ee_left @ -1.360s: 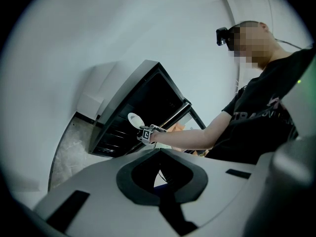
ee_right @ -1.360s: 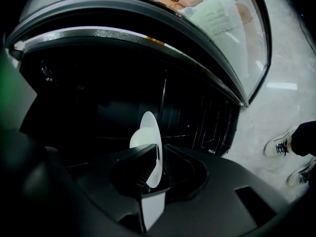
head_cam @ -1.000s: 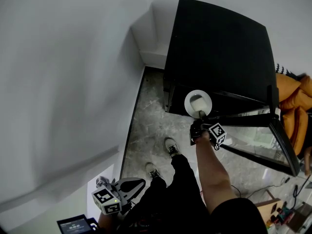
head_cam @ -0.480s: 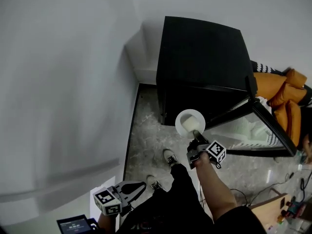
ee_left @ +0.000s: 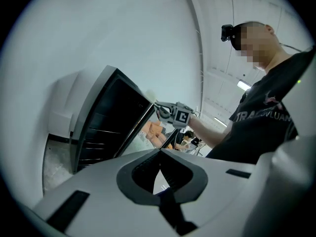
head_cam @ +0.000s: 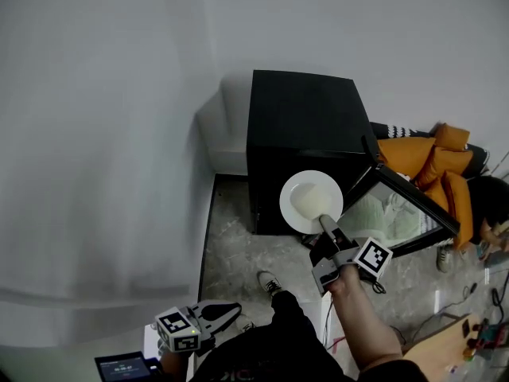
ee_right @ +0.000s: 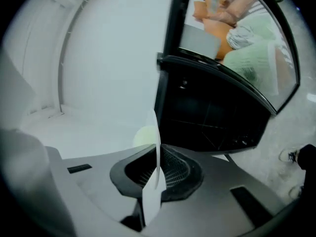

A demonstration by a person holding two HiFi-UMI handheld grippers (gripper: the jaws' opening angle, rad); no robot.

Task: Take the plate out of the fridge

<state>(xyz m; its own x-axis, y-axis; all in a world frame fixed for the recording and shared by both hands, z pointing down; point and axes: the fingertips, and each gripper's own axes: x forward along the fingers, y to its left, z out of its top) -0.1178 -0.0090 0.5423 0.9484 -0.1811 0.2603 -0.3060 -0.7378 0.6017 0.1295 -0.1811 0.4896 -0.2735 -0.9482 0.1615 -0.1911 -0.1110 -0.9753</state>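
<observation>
A white round plate point(head_cam: 312, 201) hangs in the air in front of the black fridge point(head_cam: 302, 134), outside its opening. My right gripper point(head_cam: 325, 224) is shut on the plate's near rim. In the right gripper view the plate point(ee_right: 157, 132) stands edge-on between the pads, with the dark fridge interior point(ee_right: 212, 117) behind it. The fridge's glass door point(head_cam: 402, 205) swings open to the right. My left gripper point(head_cam: 232, 309) hangs low at the left, far from the fridge. In its own view the left gripper point(ee_left: 159, 152) is shut with nothing in it.
An orange jacket point(head_cam: 433, 161) lies to the right of the fridge. A white wall point(head_cam: 103, 134) fills the left side. The person's shoe point(head_cam: 269, 281) stands on the marble floor point(head_cam: 231, 245). A wooden tabletop corner point(head_cam: 461, 341) and cables sit at lower right.
The right gripper has lifted the plate up and back from the fridge front, so it looks larger. The head view has tilted up. The left gripper has stayed low at the left.
</observation>
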